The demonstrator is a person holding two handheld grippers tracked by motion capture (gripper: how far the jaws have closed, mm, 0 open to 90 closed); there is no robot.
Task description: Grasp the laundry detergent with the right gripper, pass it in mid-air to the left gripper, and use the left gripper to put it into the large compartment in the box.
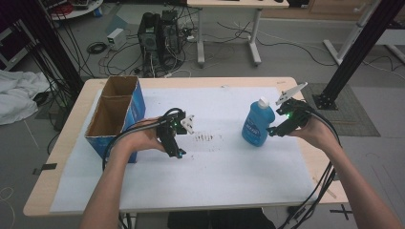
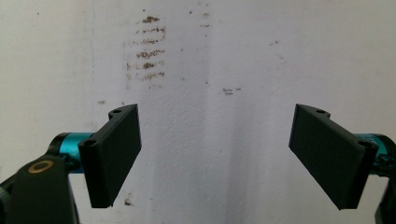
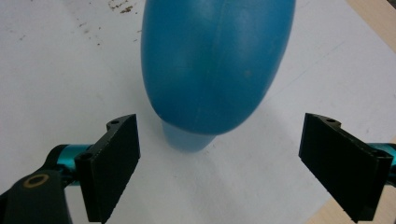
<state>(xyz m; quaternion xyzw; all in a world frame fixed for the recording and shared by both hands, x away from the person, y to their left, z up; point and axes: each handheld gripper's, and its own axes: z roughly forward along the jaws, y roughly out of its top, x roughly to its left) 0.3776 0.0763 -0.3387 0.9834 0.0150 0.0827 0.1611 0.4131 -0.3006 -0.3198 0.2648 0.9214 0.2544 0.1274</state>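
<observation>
My right claw (image 3: 219,163) is spread wide with nothing between its black jaws, and the blue plastic bottle with the white cap (image 1: 258,123) stands straight ahead of it, just beyond the jaw tips and roughly centred in the gap. In the right gripper view the bottle's rounded blue body (image 3: 217,60) rises upright from the white paper sheet (image 1: 224,162) covering the surface, so its long axis runs vertical and across my jaws' closing line. My left claw (image 2: 215,154) is equally spread and empty, pointing down at bare paper near a patch of brown smudges (image 2: 147,51), well apart from the bottle. Beyond it stands an open blue cardboard box (image 1: 117,112) at the left edge. My right is much nearer; a short push forward should, I judge, bracket the bottle.
</observation>
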